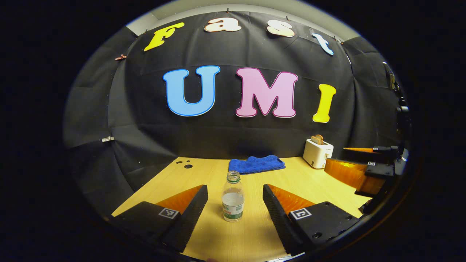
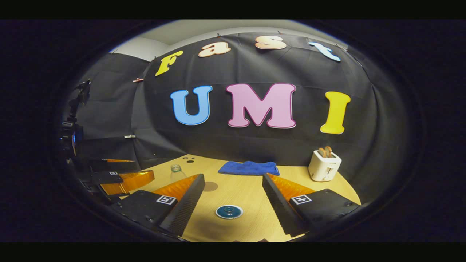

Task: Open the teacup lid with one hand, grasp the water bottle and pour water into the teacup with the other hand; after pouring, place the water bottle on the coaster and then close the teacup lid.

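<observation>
Left claw (image 1: 235,203) is spread wide, gripping nothing, and the water bottle (image 1: 233,197) stands upright on the bench (image 1: 255,236) right in the gap between its two fingers, touching neither. The bottle is uncapped and partly filled, with a label round its lower part. Over to the right claw (image 2: 233,198): also released, fingers wide apart, hovering above the teacup lid (image 2: 229,211), a round dark-blue disc with a small knob lying between and just ahead of the fingers, untouched. In the right gripper view the bottle's neck (image 2: 176,169) peeks up behind the right claw's left finger, towards the bench's left side. A round coaster (image 2: 210,186) sits beyond that finger. At the far edge lies a folded blue cloth (image 1: 256,164); a white toaster (image 1: 318,153) stands near the far right corner.
</observation>
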`<state>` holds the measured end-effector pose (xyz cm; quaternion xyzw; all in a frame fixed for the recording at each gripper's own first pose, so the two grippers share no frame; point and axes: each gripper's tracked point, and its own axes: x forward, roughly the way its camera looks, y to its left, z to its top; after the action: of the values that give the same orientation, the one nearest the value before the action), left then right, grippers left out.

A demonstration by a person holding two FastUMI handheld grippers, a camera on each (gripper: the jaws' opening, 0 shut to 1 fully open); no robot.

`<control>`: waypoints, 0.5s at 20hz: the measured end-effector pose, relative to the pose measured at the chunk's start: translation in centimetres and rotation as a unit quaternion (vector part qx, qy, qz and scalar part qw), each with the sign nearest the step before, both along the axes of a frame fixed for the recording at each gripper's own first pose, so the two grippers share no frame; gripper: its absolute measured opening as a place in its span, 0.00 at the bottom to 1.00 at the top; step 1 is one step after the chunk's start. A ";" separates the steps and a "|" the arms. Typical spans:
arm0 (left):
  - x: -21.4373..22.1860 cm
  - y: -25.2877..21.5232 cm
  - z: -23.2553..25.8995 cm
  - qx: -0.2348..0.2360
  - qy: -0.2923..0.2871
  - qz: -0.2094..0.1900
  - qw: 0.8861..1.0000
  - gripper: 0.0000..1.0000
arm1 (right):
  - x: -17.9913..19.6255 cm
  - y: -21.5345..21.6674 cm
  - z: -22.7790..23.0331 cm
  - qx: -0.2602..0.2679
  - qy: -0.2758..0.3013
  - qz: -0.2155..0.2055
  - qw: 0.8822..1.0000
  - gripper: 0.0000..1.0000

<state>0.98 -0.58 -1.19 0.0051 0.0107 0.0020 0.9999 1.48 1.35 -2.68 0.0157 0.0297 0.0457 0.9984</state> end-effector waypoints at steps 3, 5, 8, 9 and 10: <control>0.3 0.3 -0.9 -0.001 0.010 0.005 1.000 0.95 | 0.6 0.1 -1.5 0.010 0.013 0.003 1.000 0.98; 0.4 0.6 -1.3 -0.002 0.015 0.005 1.000 0.95 | 1.4 0.3 -2.7 0.012 0.022 0.005 1.000 0.98; 0.9 1.2 -2.3 0.005 0.023 0.007 1.000 0.95 | 2.6 0.3 -4.3 0.014 0.030 0.004 0.999 0.98; 1.2 1.4 -2.5 0.007 0.024 0.006 1.000 0.95 | 3.0 0.2 -5.2 0.015 0.034 0.001 0.999 0.98; 1.5 1.6 -2.8 0.009 0.025 0.005 1.000 0.95 | 3.3 0.2 -5.8 0.015 0.037 -0.001 0.999 0.98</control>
<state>2.49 1.04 -4.02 0.0142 0.0359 0.0066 0.9992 4.82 1.56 -8.44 0.0324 0.0658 0.0445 0.9963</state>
